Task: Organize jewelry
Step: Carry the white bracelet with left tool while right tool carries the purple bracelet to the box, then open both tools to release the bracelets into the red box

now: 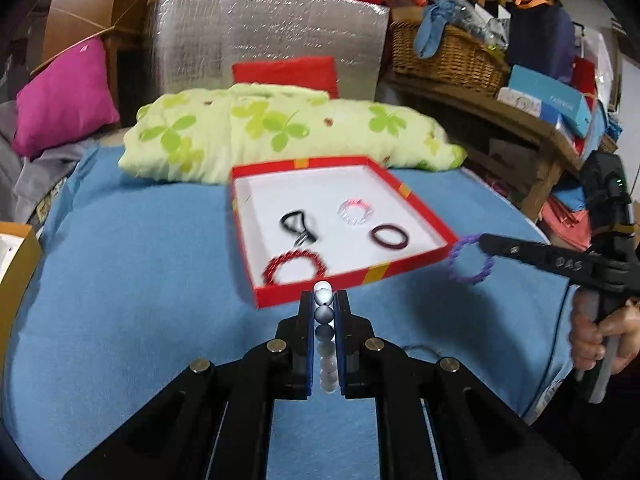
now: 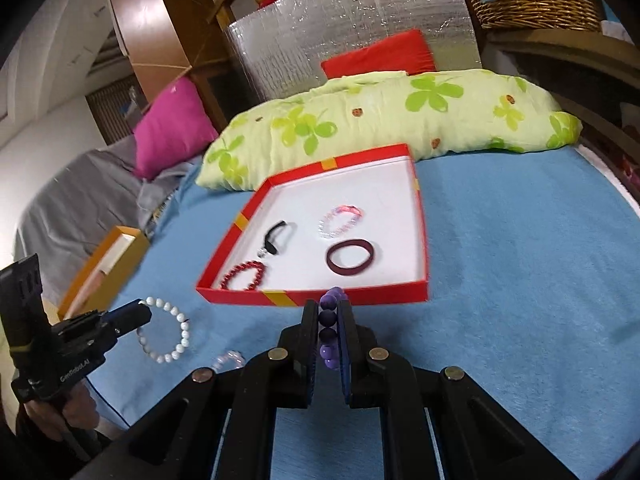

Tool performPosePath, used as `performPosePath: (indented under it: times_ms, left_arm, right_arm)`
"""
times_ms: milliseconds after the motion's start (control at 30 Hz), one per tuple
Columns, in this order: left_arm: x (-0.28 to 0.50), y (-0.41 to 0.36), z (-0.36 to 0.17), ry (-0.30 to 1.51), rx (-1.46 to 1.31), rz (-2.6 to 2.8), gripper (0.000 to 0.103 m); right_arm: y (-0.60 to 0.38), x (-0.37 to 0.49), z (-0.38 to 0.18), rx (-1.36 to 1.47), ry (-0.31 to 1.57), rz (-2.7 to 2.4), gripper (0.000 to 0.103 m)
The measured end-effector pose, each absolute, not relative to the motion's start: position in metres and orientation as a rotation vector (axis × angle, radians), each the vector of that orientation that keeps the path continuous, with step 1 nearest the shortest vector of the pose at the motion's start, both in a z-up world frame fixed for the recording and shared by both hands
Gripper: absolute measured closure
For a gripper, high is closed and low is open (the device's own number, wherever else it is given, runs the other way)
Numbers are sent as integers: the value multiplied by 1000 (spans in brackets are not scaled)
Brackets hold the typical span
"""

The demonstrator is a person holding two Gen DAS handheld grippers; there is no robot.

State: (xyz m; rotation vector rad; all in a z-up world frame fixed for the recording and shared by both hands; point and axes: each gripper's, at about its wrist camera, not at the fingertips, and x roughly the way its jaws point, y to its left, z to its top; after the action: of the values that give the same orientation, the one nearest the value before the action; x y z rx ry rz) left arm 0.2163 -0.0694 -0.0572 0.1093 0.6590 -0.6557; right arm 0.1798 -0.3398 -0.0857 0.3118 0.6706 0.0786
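A red box (image 1: 360, 278) (image 2: 360, 295) with a white inside lies on the blue blanket. It holds a red bead bracelet (image 1: 294, 266) (image 2: 244, 276), a black band (image 1: 298, 224) (image 2: 278, 236), a clear pink bracelet (image 1: 355, 211) (image 2: 341, 220) and a dark maroon ring (image 1: 389, 237) (image 2: 351, 258). My left gripper (image 1: 323, 300) (image 2: 138, 314) is shut on a white bead bracelet (image 1: 325, 320) (image 2: 166, 330) just in front of the box. My right gripper (image 2: 329, 306) (image 1: 486, 242) is shut on a purple bead bracelet (image 2: 330, 332) (image 1: 471, 259) by the box's near right corner.
A clear bracelet (image 2: 228, 360) lies on the blanket (image 1: 120, 280) near me. A green flowered pillow (image 1: 280, 128) lies behind the box, a pink cushion (image 1: 60, 96) at the left. An orange box (image 2: 102, 270) stands at the left edge. A wicker basket (image 1: 448, 56) and shelf clutter are at the right.
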Motion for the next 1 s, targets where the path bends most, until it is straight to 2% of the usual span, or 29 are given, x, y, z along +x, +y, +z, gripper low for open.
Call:
performPosePath:
  times_ms: [233, 467, 700, 1000]
  left_arm:
    - [229, -98, -41, 637, 125, -705, 93]
    - [322, -124, -34, 678, 84, -668, 93]
    - [400, -149, -61, 746, 50, -622, 93]
    - [439, -150, -85, 813, 9, -573, 93]
  right_arm:
    - [-342, 208, -76, 348, 656, 97, 93]
    - [-348, 296, -69, 432, 675, 106, 93]
    - [-349, 393, -85, 503, 726, 121, 93]
    - [-369, 437, -118, 572, 777, 73, 93]
